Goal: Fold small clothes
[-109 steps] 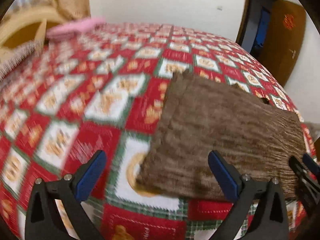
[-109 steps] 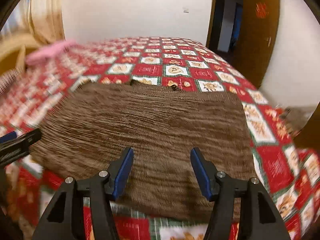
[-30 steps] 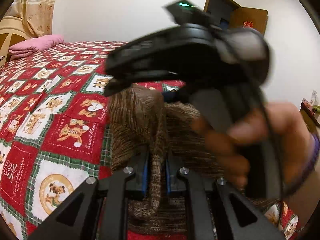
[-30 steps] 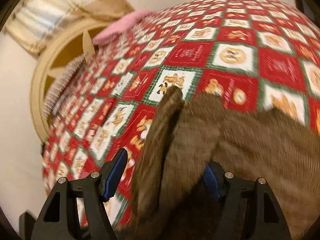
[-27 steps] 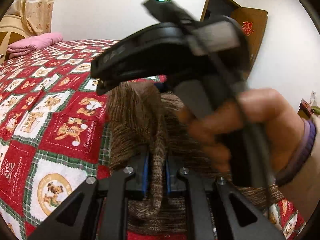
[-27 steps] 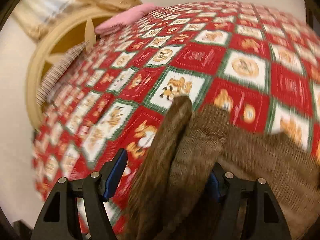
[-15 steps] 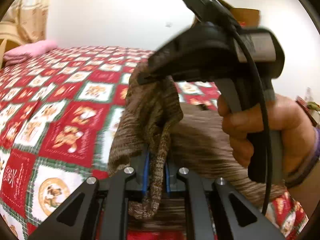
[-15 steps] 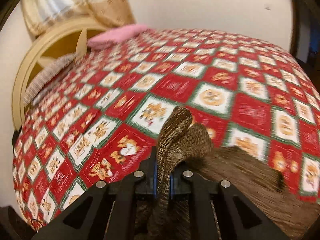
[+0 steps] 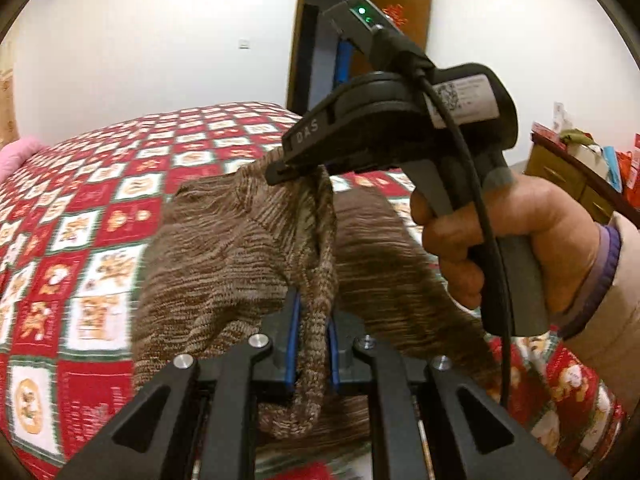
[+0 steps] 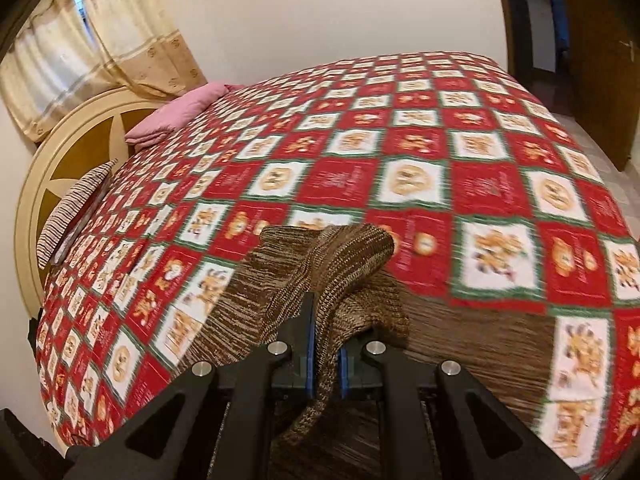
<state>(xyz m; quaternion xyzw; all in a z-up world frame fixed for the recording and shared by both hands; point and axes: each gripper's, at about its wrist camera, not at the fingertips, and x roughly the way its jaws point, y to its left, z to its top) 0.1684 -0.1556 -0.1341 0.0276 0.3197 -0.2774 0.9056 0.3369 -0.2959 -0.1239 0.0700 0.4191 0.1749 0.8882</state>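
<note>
Since half a second ago both grippers have lifted the brown knit garment higher off the quilt. The left gripper pinches one edge; the right gripper clamps another.

**Black tools, blue pads, one bare hand**

The left tool has black angular arms, silver screw heads and blue pads lining the fingers. The right tool, seen from the left wrist, is a dark grey pistol-grip body marked "DAS" — a white QR label, a green light and a black cable on it. The right hand is bare-skinned, with a beige sleeve and purple cuff.
</note>
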